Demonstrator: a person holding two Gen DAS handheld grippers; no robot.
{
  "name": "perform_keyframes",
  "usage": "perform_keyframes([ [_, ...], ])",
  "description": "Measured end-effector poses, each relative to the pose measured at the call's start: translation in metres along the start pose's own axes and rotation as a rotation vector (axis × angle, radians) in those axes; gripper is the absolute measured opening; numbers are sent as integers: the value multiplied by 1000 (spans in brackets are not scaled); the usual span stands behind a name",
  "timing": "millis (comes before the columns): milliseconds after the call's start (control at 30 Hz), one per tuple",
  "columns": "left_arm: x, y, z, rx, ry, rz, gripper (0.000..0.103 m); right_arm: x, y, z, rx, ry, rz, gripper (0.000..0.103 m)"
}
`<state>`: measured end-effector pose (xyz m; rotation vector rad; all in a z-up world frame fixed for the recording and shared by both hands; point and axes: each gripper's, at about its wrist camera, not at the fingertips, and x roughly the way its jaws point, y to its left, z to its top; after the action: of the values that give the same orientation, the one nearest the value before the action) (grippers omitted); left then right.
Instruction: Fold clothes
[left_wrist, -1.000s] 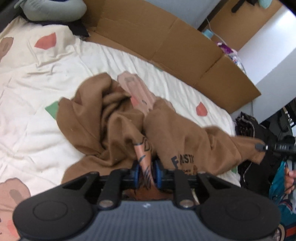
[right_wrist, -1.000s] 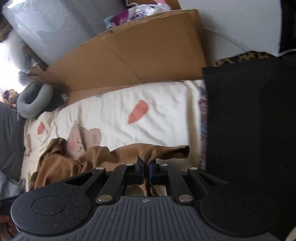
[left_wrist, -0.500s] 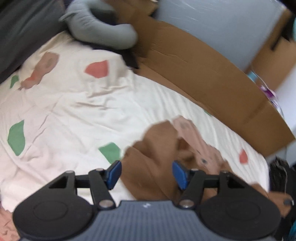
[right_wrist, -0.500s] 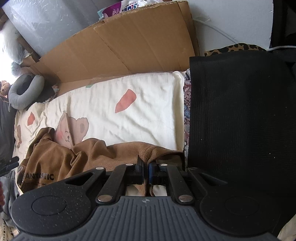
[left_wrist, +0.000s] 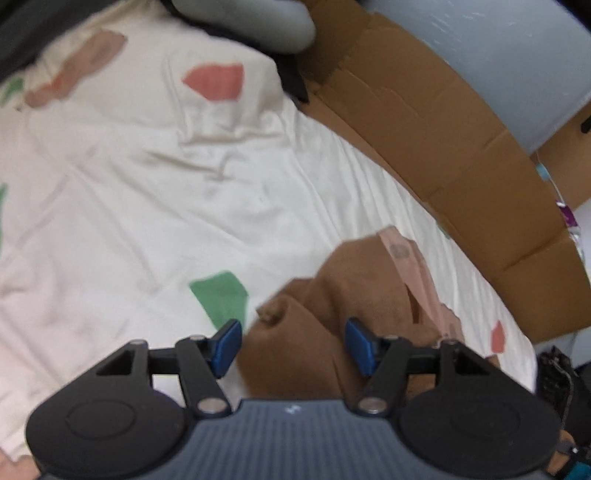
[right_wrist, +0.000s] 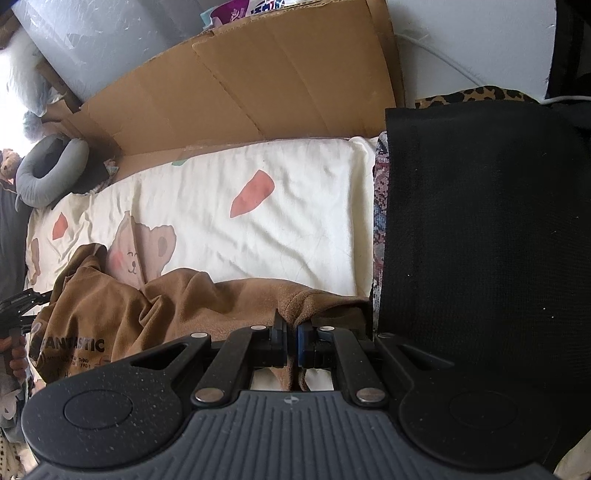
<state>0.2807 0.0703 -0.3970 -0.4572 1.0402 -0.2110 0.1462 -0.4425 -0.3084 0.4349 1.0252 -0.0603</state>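
sweatshirt (right_wrist: 177, 306) pinched, right hand-held gripper (right_wrist: 291, 341); left (left_wrist: 291, 347) agape.

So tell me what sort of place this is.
Most likely a bedroom in a home. The brown garment lies on a bed with a cartoon-print sheet, a grey neck pillow sits at its far end, and flattened cardboard leans along the wall.

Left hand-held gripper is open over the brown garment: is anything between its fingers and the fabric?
Nothing visible. The left hand-held gripper is open, with bunched folds of the brown garment directly ahead on the bedsheet. The right hand-held gripper is shut on the garment's other end.
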Motion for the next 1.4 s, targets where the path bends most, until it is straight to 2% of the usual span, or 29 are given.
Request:
perform_keyframes([
  [33,2,1,-1,-5,8,-19,53,0,1,0,-4,1,1,3],
  [67,3,2,-2,-16,16,-41,33,1,2,0,-7,2,2,3],
  [133,2,3,-4,-16,17,-50,8,1,3,-1,-11,1,3,3],
  [267,-21,0,-5,25,-40,-34,4,0,0,0,-10,-2,0,3],
  [500,-89,9,6,40,-169,56,2,-2,-2,0,-5,-12,8,3],
  [767,-146,27,10,32,-247,183,2,-7,-2,0,-4,-19,23,3],
  [1033,-192,63,-11,-18,-244,297,2,-13,-1,-5,-8,-1,32,3],
  [1400,-212,109,-72,-127,-111,393,2,-9,-7,-40,-13,114,24,3],
])
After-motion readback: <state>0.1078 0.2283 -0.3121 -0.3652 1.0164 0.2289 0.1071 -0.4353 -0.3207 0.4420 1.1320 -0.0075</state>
